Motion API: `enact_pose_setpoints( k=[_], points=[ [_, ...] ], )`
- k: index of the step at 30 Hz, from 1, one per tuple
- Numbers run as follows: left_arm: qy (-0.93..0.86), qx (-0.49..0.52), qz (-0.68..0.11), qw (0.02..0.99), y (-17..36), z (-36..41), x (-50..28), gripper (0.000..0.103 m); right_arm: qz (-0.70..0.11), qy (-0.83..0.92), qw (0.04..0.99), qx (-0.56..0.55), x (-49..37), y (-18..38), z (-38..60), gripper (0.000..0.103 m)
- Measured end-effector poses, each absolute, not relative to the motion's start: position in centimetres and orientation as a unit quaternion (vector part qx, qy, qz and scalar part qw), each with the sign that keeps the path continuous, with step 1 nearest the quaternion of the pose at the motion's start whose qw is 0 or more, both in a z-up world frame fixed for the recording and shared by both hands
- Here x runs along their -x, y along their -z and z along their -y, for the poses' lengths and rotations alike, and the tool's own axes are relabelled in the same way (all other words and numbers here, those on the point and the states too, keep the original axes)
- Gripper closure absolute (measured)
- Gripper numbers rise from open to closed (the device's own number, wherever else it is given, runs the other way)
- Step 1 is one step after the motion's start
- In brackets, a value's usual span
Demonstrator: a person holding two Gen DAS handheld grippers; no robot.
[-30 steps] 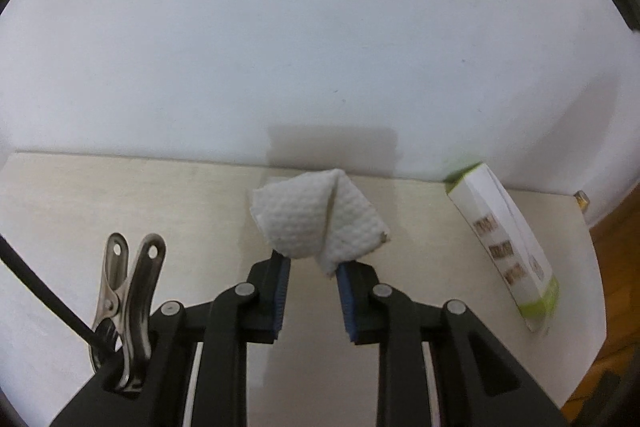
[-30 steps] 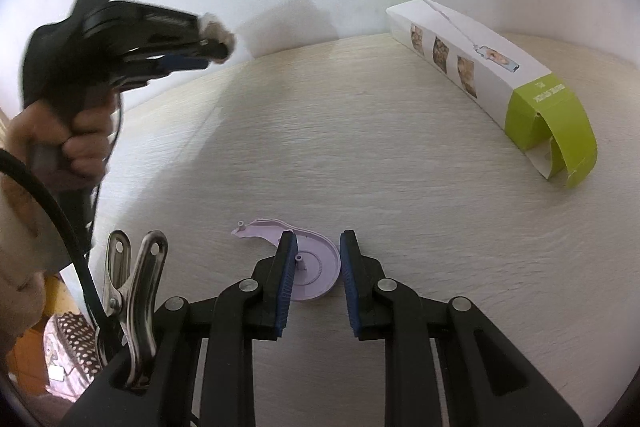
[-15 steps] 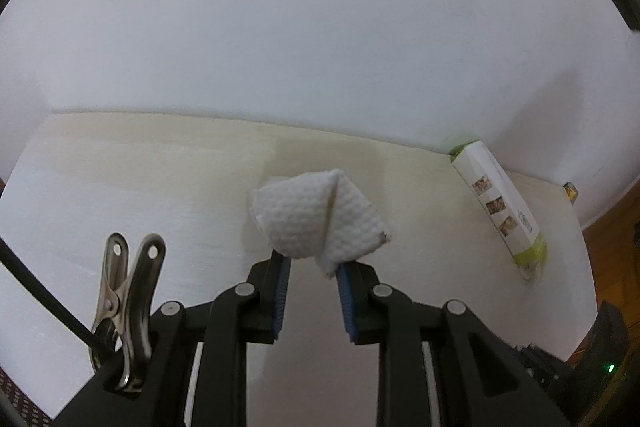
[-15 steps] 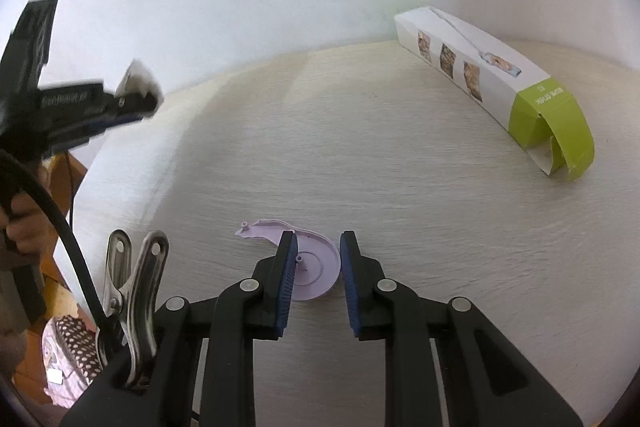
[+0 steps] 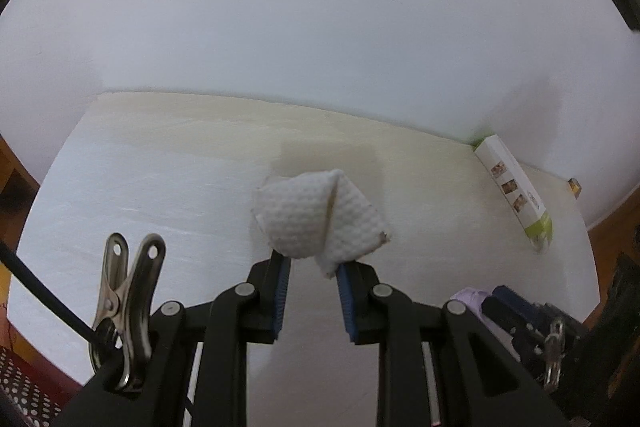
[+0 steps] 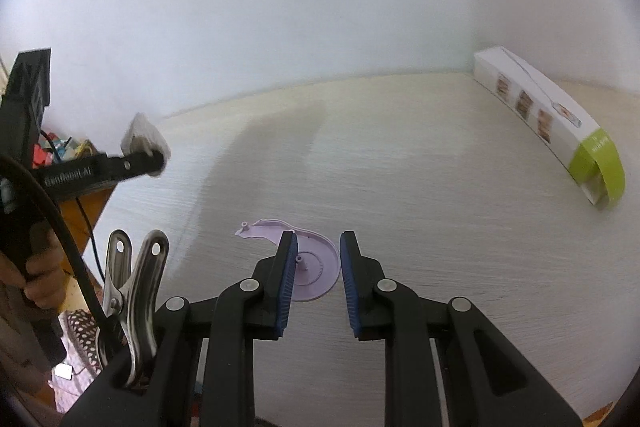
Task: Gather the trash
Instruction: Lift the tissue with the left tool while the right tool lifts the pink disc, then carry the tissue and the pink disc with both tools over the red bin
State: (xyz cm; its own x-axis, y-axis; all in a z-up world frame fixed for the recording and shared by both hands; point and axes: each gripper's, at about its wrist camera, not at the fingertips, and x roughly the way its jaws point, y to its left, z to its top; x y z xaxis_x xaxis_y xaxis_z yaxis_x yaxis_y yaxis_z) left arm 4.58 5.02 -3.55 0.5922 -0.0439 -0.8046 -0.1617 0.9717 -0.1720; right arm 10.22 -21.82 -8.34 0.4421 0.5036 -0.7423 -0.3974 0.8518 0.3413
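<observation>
A crumpled white paper towel (image 5: 316, 215) sticks up from my left gripper (image 5: 310, 263), which is shut on it above the pale wooden table (image 5: 160, 167). In the right wrist view that left gripper (image 6: 156, 163) and the paper towel (image 6: 142, 135) hang over the table's left edge. My right gripper (image 6: 316, 247) is shut on a flat purple plastic piece (image 6: 316, 267), a round disc with a curved tail, held a little above the table (image 6: 400, 167). The right gripper (image 5: 496, 303) and the purple piece (image 5: 468, 297) also show at the lower right of the left wrist view.
A long white box with a green end (image 6: 560, 123) lies at the table's far right by the white wall; it also shows as the box (image 5: 516, 187). A person's hand (image 6: 40, 275) grips the left handle. Clutter and dotted fabric (image 6: 80, 327) lie beyond the left edge.
Both grippers have lifted and drawn back from the wall, keeping their loads. In the right wrist view the left gripper has swung down and out to the table's left edge.
</observation>
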Motion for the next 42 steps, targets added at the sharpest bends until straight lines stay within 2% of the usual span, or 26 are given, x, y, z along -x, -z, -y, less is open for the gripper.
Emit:
enact_pose_setpoints(
  k=[18,42],
  points=[
    [-0.064,0.135,-0.439,0.886,1.7,-13.8,2.3,0.08,-0.444,-0.305,0.84,-0.062,-6.8,4.5,12.3,0.08],
    [-0.178,0.176,-0.406,0.879,0.1,-26.0,7.7,0.08,-0.423,-0.425,0.8,0.002,-5.5,1.3,-4.4,0.08]
  ],
)
